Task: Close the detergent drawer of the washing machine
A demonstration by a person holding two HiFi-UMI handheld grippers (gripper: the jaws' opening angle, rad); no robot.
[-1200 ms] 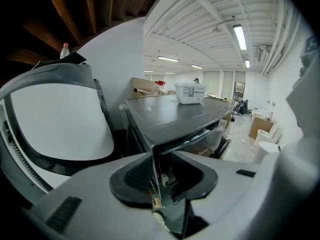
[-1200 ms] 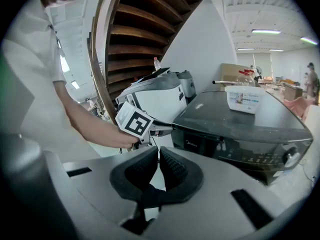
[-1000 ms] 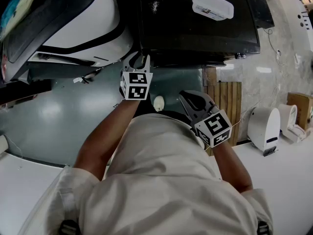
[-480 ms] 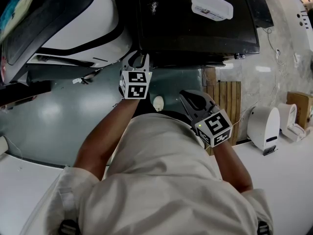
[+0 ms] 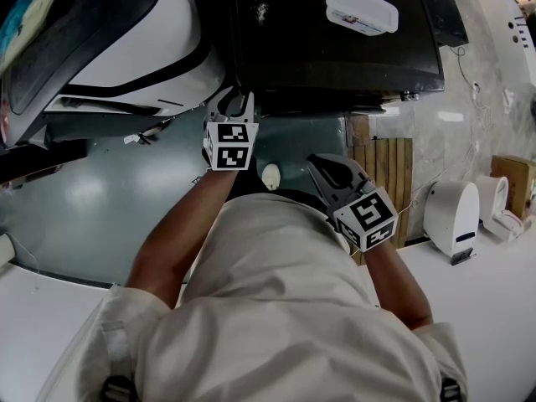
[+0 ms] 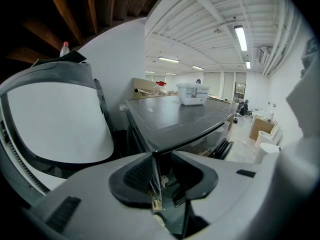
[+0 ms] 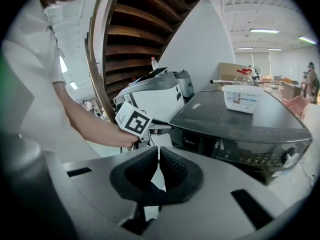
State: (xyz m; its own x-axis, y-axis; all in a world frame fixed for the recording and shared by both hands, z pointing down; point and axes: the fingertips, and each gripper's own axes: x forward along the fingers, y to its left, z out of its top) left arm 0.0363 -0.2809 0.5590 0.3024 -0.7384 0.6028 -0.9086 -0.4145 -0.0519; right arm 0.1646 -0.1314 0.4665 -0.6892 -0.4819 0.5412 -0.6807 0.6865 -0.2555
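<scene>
Grey floor [image 5: 100, 191], black washer [image 5: 335, 57] ahead. L tongs [image 5: 238, 104] open at its near-left corner; R tongs [image 5: 328, 167] closed, empty, clear of washer.

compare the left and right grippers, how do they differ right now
Place: the left gripper is up at the front corner of the dark washing machine; the right gripper hangs back near the person, apart from the machine. Jaws: the left gripper's stand apart with a thin edge of the machine's front between them; the right gripper's are together with nothing between. Both point toward the machine.
</scene>
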